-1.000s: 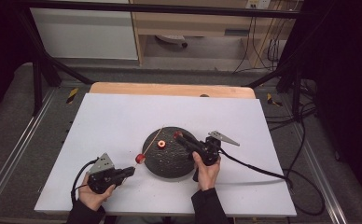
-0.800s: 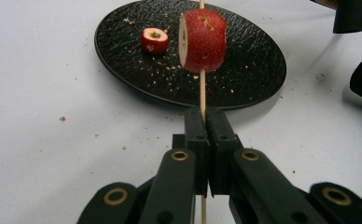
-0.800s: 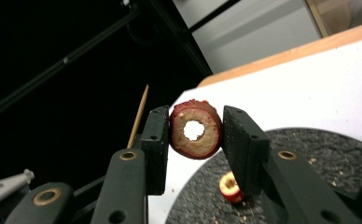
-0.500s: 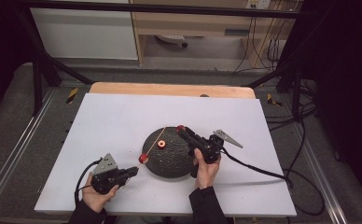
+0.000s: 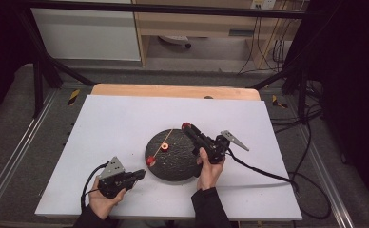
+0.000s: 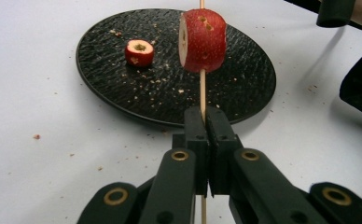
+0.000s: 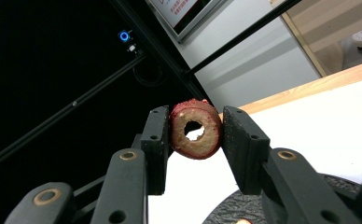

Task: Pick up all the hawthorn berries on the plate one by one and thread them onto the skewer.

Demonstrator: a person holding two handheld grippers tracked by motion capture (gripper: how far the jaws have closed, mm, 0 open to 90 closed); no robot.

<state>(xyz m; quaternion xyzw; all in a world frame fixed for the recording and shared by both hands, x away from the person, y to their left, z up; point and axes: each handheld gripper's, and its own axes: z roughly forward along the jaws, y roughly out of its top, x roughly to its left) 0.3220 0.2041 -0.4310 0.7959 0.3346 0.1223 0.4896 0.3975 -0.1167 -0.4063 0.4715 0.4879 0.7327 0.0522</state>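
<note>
High view: both my grippers work at the round black textured plate [image 5: 173, 164] on the white table [image 5: 106, 123].

My left gripper [image 6: 206, 122] pinches a thin wooden skewer [image 6: 202, 88] with a red fruit chunk [image 6: 203, 39] threaded on it above the plate; another cored red slice [image 6: 139, 52] lies on the plate. My right gripper [image 7: 194, 128] clamps a red hollow-centred fruit ring [image 7: 195, 129], raised over the plate's far edge.
</note>
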